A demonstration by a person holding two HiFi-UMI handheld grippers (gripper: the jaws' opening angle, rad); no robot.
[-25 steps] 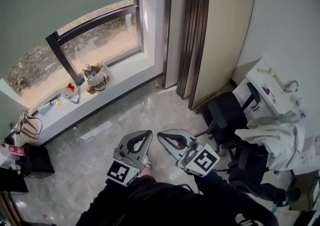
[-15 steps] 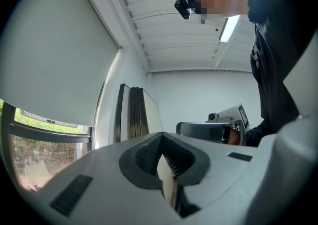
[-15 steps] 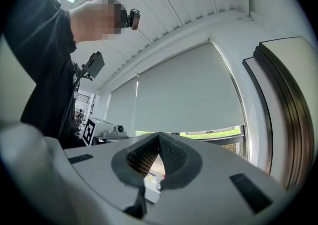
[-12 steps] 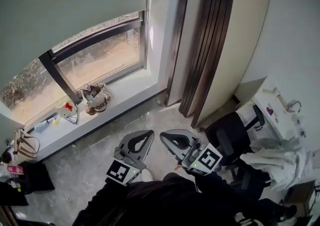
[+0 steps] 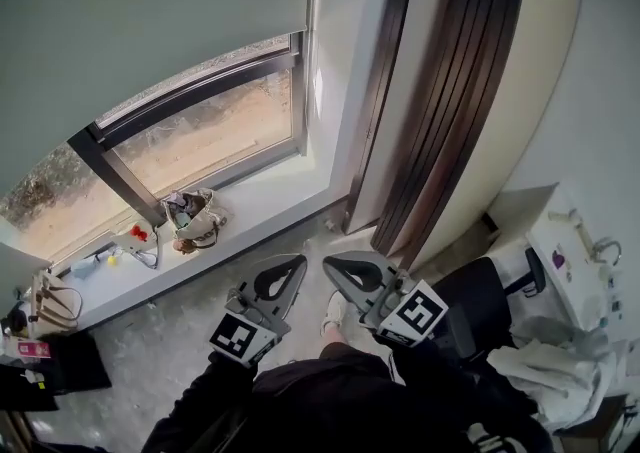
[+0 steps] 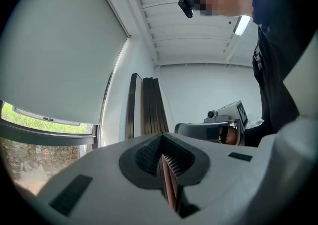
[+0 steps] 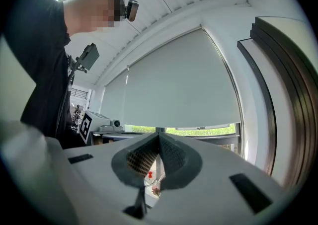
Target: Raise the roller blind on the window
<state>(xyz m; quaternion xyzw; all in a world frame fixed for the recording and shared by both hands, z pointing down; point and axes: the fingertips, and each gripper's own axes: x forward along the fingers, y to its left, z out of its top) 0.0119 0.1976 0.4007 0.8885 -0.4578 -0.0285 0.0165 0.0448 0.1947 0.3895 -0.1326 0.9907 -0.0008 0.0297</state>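
Observation:
A pale grey-green roller blind (image 5: 130, 21) covers most of the window (image 5: 210, 131), leaving a strip of glass above the sill. The blind (image 7: 179, 95) also fills the middle of the right gripper view, with its bottom bar just above the glass; in the left gripper view the blind (image 6: 59, 60) is at the left. Both grippers are held low in front of the person, side by side, well short of the window. My left gripper (image 5: 285, 276) is shut with nothing in it. My right gripper (image 5: 338, 271) is shut and empty too. No pull cord shows.
The white sill (image 5: 240, 211) carries a small bag (image 5: 190, 216) and little toys. A dark folding door frame (image 5: 440, 111) stands right of the window. An office chair (image 5: 480, 311) and a white desk (image 5: 580, 261) sit at the right, and bags (image 5: 45, 341) lie at the left.
The head view has tilted upward and closer to the window, so more of the blind and door frame shows. Both grippers stay shut in the same spot before the body.

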